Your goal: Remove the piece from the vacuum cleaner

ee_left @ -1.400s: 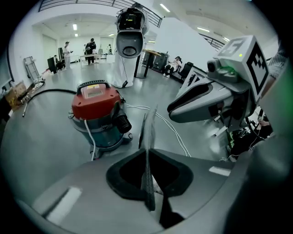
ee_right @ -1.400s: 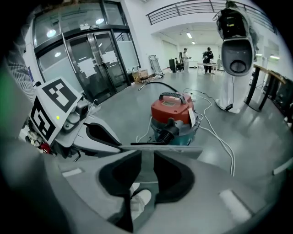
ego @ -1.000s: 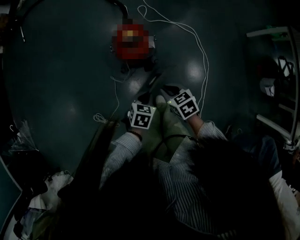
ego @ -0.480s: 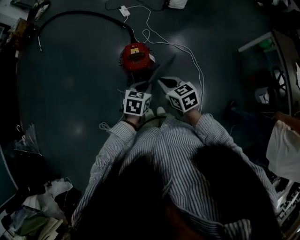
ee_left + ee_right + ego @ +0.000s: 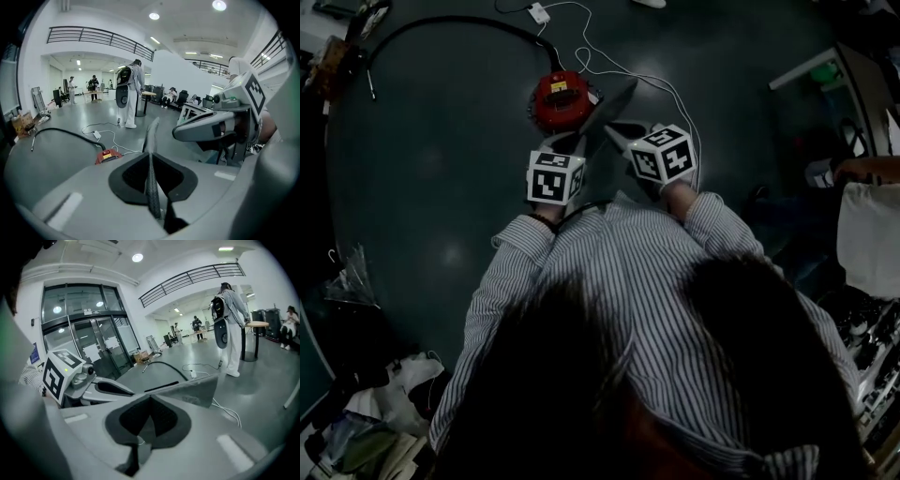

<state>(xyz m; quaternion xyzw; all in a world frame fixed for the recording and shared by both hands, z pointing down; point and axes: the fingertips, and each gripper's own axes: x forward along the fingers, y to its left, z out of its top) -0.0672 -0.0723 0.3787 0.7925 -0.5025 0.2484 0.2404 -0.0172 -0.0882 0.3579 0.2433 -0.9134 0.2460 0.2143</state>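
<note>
Left tool [image 5: 150,161] clamps a thin grey piece [image 5: 617,98]; right tool [image 5: 150,401], jaws pressed together, sits just beside it. Red vacuum cleaner [image 5: 560,99] stands on the floor [image 5: 441,169] beyond.

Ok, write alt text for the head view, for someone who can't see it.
A person in a striped shirt holds a flat grey piece above a dark floor, the left tongs and the right tongs each shut on it. Beyond it sits a red vacuum cleaner with a black hose and a white cable.
</note>
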